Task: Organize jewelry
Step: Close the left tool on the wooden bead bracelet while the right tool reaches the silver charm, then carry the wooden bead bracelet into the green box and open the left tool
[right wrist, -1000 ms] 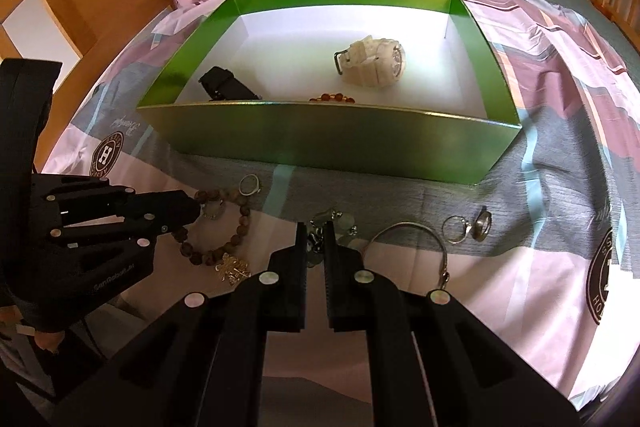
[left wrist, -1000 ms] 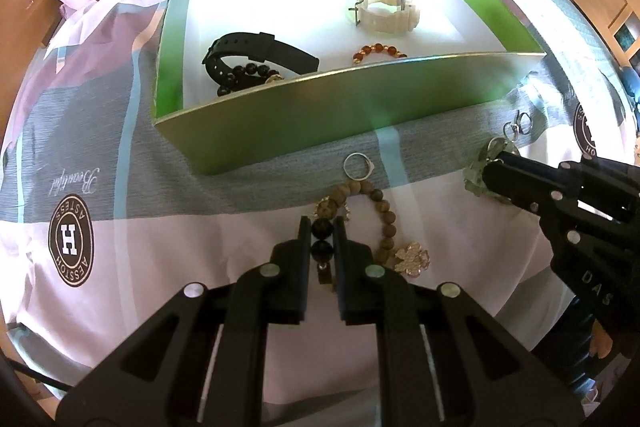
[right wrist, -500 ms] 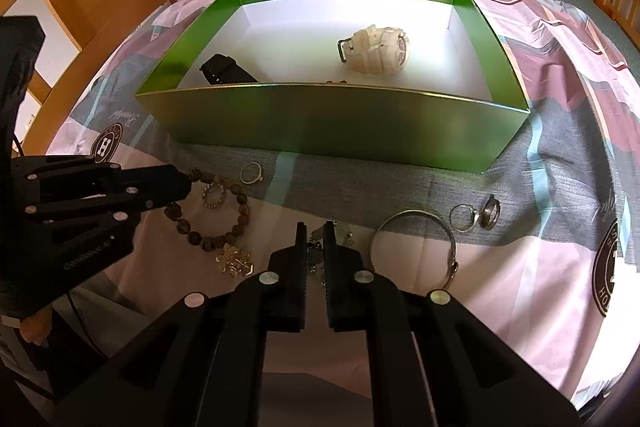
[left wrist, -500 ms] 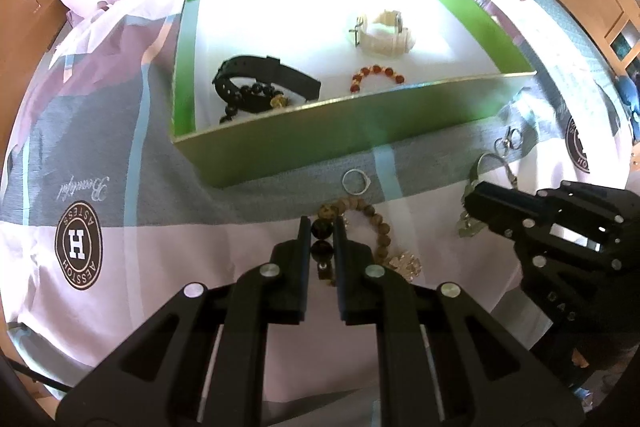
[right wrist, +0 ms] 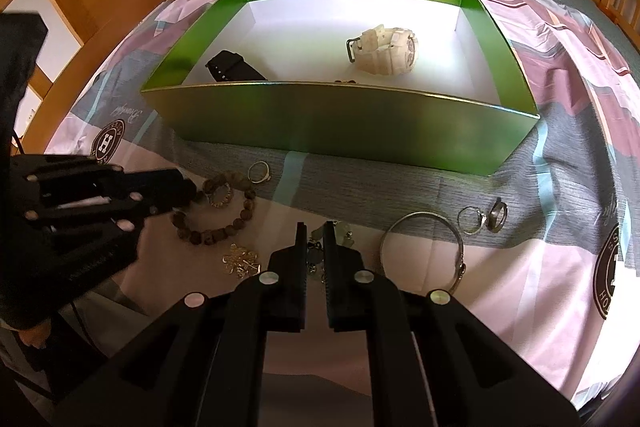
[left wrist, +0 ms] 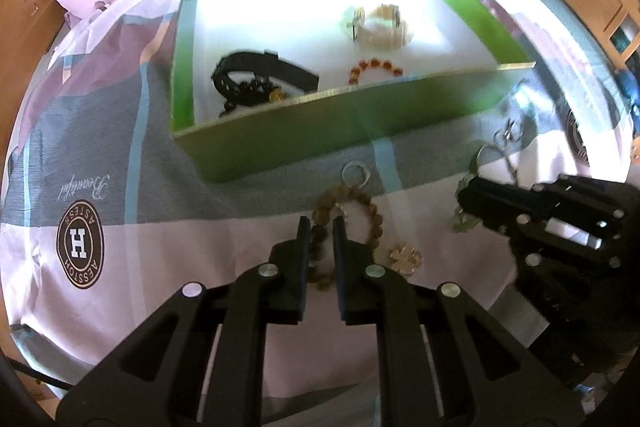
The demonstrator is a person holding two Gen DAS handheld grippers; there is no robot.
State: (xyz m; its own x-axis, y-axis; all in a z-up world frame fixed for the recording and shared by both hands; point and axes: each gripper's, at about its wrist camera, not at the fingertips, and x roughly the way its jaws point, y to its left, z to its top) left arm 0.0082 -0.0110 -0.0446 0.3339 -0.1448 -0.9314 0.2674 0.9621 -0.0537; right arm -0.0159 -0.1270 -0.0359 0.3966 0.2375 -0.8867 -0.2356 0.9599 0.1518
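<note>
Glossy green box (right wrist: 336, 123), round wooden-bead bracelet (right wrist: 224, 231), thin metal bangle (right wrist: 424, 223)

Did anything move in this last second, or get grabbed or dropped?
Nothing visibly changed. The left claw stays shut on the wooden bead bracelet, and the right claw on the pale green trinket. The jewelry in the green box and the silver bangle lie as before.

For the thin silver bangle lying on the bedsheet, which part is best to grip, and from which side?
Grip the silver bangle on its smooth band at the arc nearest the camera, coming from above with one finger inside the loop. It lies flat on the bedsheet, so its sides offer no hold. Probably avoid the clasp end.
</note>
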